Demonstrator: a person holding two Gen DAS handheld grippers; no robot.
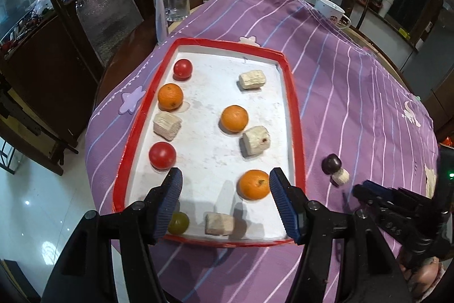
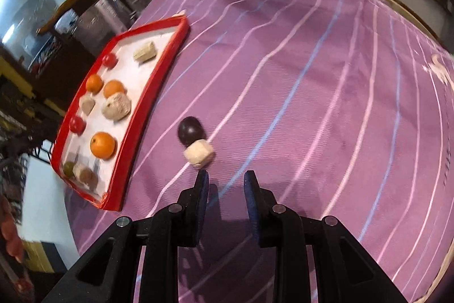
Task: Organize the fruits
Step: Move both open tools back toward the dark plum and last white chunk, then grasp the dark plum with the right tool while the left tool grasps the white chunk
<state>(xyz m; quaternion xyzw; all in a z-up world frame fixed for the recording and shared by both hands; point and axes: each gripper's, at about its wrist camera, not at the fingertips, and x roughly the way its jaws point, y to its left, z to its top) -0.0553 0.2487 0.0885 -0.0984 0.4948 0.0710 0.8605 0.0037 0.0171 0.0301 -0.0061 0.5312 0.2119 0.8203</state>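
Your red-rimmed tray point(image 1: 295, 115) sits at the left of the purple striped cloth on the table point(image 1: 354, 70). In it lie two red fruits, three oranges, a green fruit point(image 1: 178, 222) and pale chunks. Your left gripper point(image 1: 225, 200) hangs over the tray's near end with jaws well apart and nothing between them; the nearest orange point(image 1: 254, 184) lies just inside its right finger. To the right, on the cloth, a dark plum point(image 2: 190, 130) touches a pale chunk point(image 2: 198, 154). Your right gripper point(image 2: 226, 190) hovers just short of them, jaws nearly closed and empty.
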